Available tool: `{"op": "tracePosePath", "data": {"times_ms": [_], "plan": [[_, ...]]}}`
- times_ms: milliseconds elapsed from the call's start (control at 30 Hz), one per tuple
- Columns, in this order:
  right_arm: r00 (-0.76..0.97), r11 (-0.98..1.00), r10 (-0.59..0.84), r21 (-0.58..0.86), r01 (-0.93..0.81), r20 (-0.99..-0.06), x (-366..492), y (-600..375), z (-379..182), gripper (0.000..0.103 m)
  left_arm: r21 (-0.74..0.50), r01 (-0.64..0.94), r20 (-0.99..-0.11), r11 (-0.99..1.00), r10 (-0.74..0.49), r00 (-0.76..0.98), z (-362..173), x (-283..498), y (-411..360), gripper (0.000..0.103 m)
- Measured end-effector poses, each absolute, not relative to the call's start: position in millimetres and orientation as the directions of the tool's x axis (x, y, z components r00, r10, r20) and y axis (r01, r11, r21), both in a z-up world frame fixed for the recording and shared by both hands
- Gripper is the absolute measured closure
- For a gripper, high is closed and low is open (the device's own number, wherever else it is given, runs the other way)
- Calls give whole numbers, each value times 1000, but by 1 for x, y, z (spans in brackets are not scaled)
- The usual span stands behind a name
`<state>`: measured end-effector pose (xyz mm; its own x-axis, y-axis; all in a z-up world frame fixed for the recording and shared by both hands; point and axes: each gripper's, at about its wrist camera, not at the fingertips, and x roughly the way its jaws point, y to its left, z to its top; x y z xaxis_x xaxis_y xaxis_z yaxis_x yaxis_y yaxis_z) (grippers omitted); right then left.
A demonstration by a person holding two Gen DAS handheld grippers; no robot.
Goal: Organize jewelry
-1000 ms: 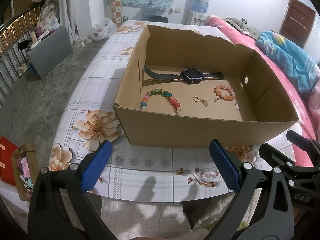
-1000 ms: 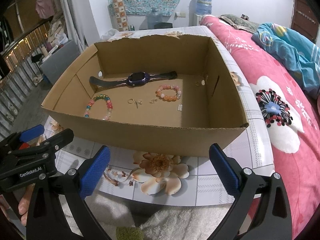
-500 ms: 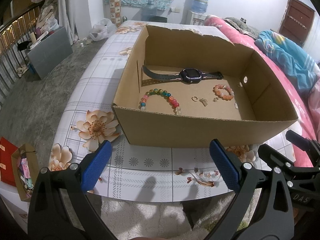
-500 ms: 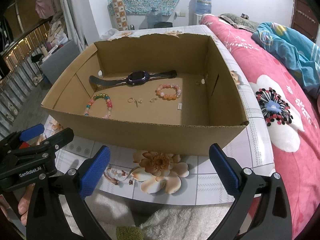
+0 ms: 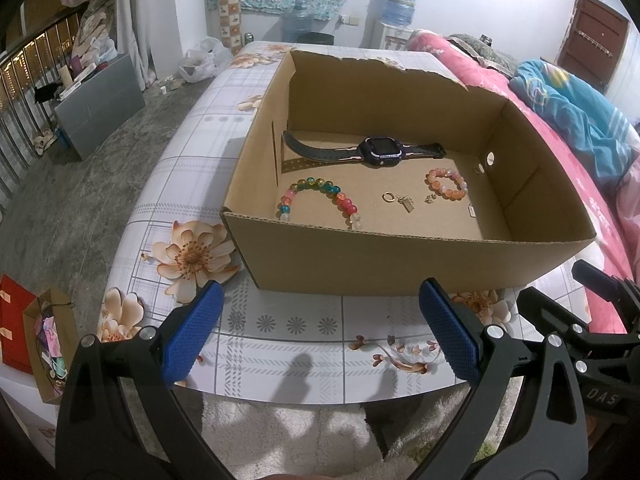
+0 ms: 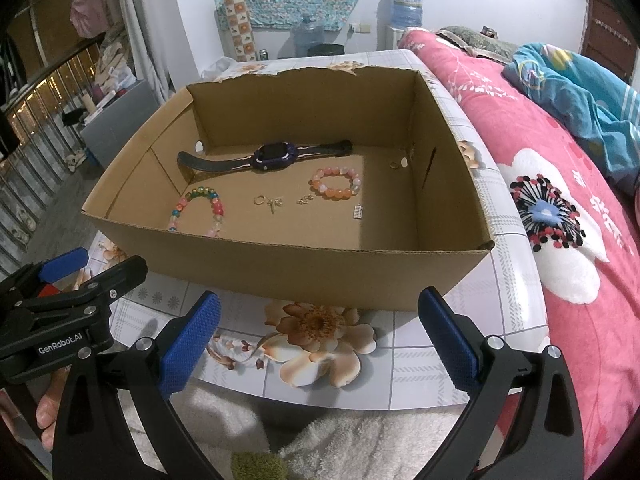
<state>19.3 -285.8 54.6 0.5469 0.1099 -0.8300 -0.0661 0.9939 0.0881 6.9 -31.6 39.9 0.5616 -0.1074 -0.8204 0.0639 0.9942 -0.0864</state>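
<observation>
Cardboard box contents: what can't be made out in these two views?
- Rainbow bead bracelet: both views, its near ends are cut off by the box's front wall.
- Small gold charms: both views, too small to identify.
- Silver tag: too small to read.
- Watch: screen dark, nothing legible.
- Box floor nearest the front wall: hidden in both views.

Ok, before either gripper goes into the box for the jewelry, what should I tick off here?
1. Left gripper open, empty: ok.
2. Right gripper open, empty: ok.
3. Both short of the cardboard box, over the table edge: ok.
4. Watch, rainbow bracelet and pink bracelet lie apart on the box floor: ok.
5. Small gold pieces graspable: cannot tell, too small.
6. Where sorted items should go: cannot tell.
</observation>
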Motion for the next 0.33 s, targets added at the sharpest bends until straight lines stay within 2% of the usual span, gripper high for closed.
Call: {"op": "tracePosePath", "data": {"times_ms": [333], "plan": [[547, 994, 111, 89, -65, -830, 20, -287, 54, 7, -84, 64, -818, 994, -106, 565, 43, 7, -34, 8]]}}
